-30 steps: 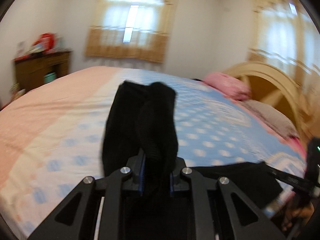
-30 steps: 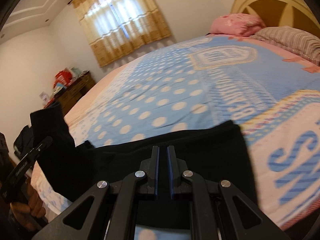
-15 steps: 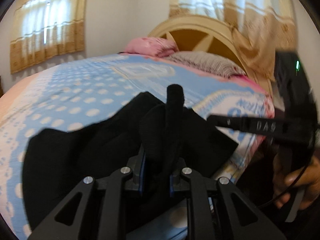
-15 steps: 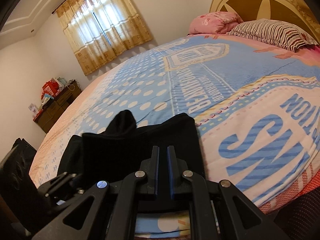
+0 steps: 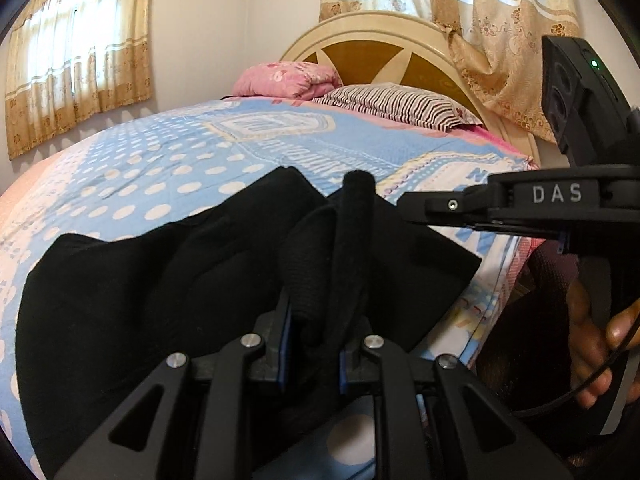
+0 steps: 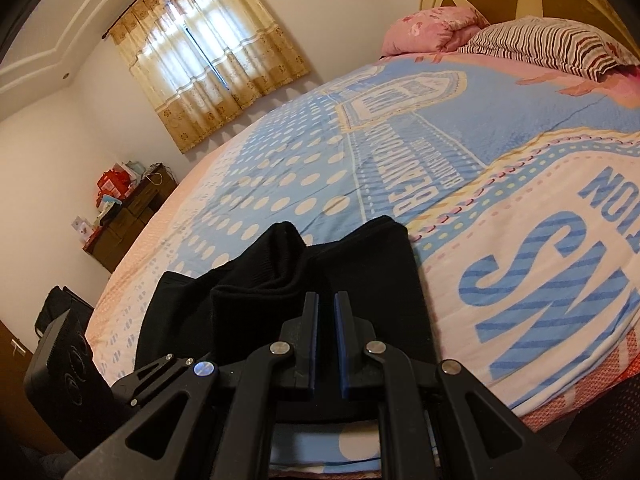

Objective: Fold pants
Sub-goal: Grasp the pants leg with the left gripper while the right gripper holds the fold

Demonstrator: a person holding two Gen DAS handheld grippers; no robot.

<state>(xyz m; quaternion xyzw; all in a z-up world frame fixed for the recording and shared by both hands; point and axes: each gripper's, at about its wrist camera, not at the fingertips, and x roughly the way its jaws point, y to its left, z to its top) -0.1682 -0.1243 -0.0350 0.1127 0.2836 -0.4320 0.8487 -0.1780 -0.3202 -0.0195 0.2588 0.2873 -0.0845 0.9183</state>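
Observation:
Black pants lie folded over on the blue dotted bedspread near the bed's front edge. My left gripper is shut on a bunched end of the pants, which stands up between its fingers. In the right wrist view the pants lie just under and ahead of my right gripper, whose jaws stand nearly together with a thin gap and nothing between them. The right gripper also shows in the left wrist view, over the pants' right edge.
A pink pillow and a striped pillow lie by the cream headboard. A dark dresser stands by the far wall. The bed's front edge runs just below the pants.
My left gripper has swung to the right with the pants end, laying it over the rest of the pants. The right gripper has stayed near the pants' right edge.

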